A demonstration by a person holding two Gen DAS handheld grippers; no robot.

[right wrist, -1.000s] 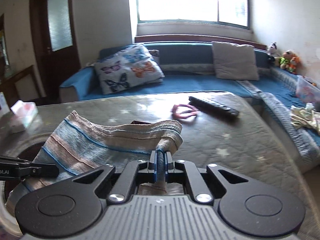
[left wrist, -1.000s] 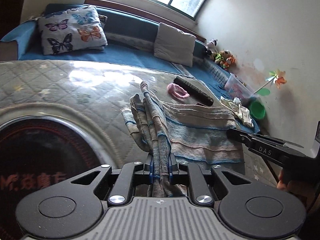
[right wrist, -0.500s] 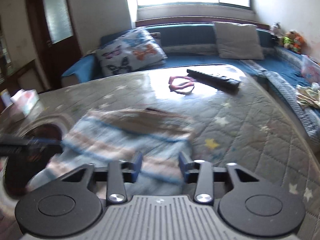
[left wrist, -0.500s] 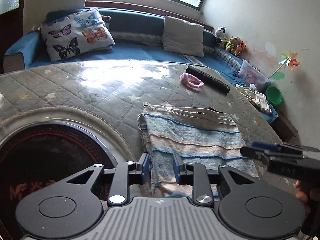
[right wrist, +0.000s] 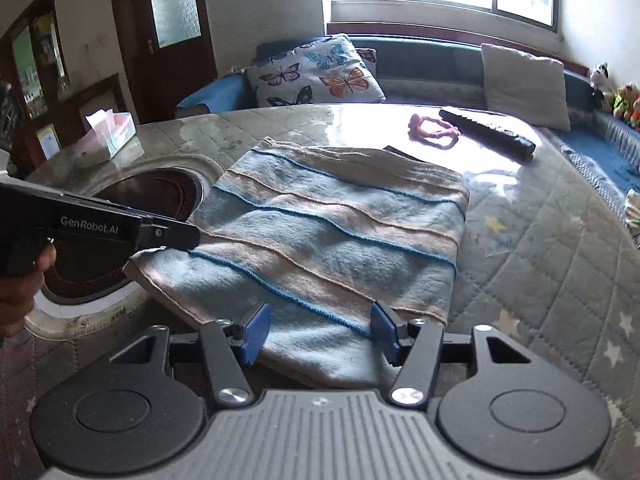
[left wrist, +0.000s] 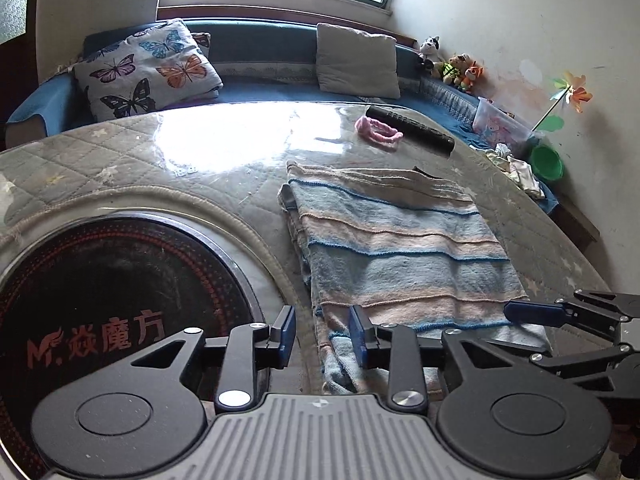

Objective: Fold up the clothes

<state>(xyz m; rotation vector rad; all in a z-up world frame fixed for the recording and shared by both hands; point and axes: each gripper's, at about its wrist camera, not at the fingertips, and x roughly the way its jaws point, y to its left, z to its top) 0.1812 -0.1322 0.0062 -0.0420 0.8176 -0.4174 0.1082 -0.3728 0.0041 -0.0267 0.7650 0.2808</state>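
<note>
A blue and pink striped cloth [left wrist: 400,248] lies folded flat on the quilted table cover; it also shows in the right wrist view [right wrist: 332,240]. My left gripper [left wrist: 322,338] is open and empty at the cloth's near left corner. My right gripper [right wrist: 318,334] is open and empty over the cloth's near edge. The right gripper shows at the right of the left wrist view [left wrist: 532,314], by the cloth's near right corner. The left gripper shows at the left of the right wrist view [right wrist: 176,236], at the cloth's left corner.
A round black hotplate [left wrist: 100,300] is set in the table left of the cloth. A pink band [left wrist: 378,132] and a black remote [left wrist: 412,130] lie beyond the cloth. A tissue box [right wrist: 108,136] stands far left. A blue sofa with cushions [left wrist: 152,68] lies behind.
Both grippers held bunched cloth a second ago. They have let go and opened, and the cloth now lies flat and folded. Both grippers have drawn back to its near edge.
</note>
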